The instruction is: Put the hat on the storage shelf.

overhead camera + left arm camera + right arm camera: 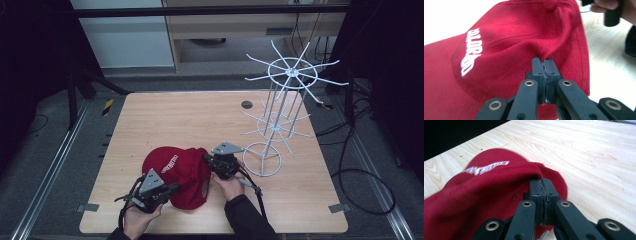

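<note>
Red cap (181, 172) with white lettering (170, 163) on its front, lying on the near half of a light wooden table (200, 120), toward 6 o'clock from the table's centre and just beside the base ring of a white wire rack (280, 120). The rack stands upright at the 3 o'clock side of the table, its spoked arms spreading from a central pole at two levels. A small dark round disc (246, 104) sits in the tabletop toward 12 o'clock, near the rack.

Left gripper (172, 188), held in the person's left hand (137, 220) at about 7 o'clock of the cap: in the left gripper view its two black jaws are pressed fully together on a pinched fold of the red fabric (544, 51), which puckers upward from the jaw tips. The white lettering (471, 51) runs down the cap's left portion in that view.

Right gripper (206, 158), held in the person's right hand (230, 185) at about 3 o'clock of the cap: in the right gripper view its jaws are likewise closed tight, with the cap's edge (534, 170) clamped between them and draped over their tips. Bare wood grain (586, 157) extends beyond the cap.

Both grippers carry a grey three-cornered plate (151, 181) on top, and a dark cable (257, 195) trails from the right one along the dark sleeve (247, 220).
</note>
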Motion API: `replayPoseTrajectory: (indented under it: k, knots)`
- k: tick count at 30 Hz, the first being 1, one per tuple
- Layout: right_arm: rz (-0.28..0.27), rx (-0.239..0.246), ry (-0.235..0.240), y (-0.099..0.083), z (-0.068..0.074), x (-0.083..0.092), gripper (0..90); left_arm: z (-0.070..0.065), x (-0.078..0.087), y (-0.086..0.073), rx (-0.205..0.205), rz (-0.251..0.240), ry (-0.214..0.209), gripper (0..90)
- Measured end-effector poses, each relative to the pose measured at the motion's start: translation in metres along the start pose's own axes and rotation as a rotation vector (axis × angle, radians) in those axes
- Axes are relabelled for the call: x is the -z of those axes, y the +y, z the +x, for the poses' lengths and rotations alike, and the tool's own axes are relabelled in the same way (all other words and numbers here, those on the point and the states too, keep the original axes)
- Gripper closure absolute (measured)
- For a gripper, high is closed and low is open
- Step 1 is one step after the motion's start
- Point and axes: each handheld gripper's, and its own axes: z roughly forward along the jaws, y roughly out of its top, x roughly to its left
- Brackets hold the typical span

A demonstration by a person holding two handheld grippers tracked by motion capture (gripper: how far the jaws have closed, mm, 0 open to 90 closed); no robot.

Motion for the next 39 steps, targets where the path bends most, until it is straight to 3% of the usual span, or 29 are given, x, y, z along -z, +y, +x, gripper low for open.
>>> replayPoseTrajectory:
  k: [5, 7, 10, 15, 16, 17, 22, 26, 31, 39]
  knots:
    - [0.01, 0.02, -0.015, 0.003, -0.002, -0.006, 87.2, 0.0, -0.003, 0.0, 0.017, -0.016, -0.008, 87.6]
    - [0.007, 0.032, -0.043, 0.002, -0.004, -0.003, 83.5, 0.001, -0.002, 0.0, 0.023, -0.033, -0.01, 85.1]
    - [-0.036, 0.02, -0.059, -0.001, -0.01, 0.008, 76.4, 0.001, 0.005, 0.002, 0.037, -0.079, -0.012, 75.2]
    - [-0.051, 0.025, -0.078, -0.006, -0.01, 0.026, 68.9, -0.002, 0.013, 0.011, 0.047, -0.134, 0.006, 63.1]
    - [-0.046, 0.024, -0.1, -0.008, -0.011, 0.033, 65.9, -0.002, 0.014, 0.013, 0.047, -0.138, 0.008, 57.4]
    - [-0.045, 0.022, -0.098, -0.01, -0.011, 0.037, 64.2, -0.004, 0.013, 0.017, 0.042, -0.141, 0.028, 54.4]
    - [-0.031, 0.019, -0.095, -0.02, -0.014, 0.055, 58.9, -0.007, 0.01, 0.026, 0.047, -0.141, 0.05, 45.6]
    - [-0.017, 0.011, -0.119, -0.039, -0.025, 0.081, 52.5, -0.014, 0.003, 0.039, 0.04, -0.13, 0.056, 40.1]
    - [0.01, -0.041, -0.135, -0.058, -0.04, 0.104, 47.3, -0.025, -0.008, 0.059, 0.021, -0.135, 0.055, 37.6]
    - [0.004, -0.071, -0.186, -0.075, -0.056, 0.135, 40.9, -0.032, -0.024, 0.068, 0.005, -0.102, 0.061, 35.0]
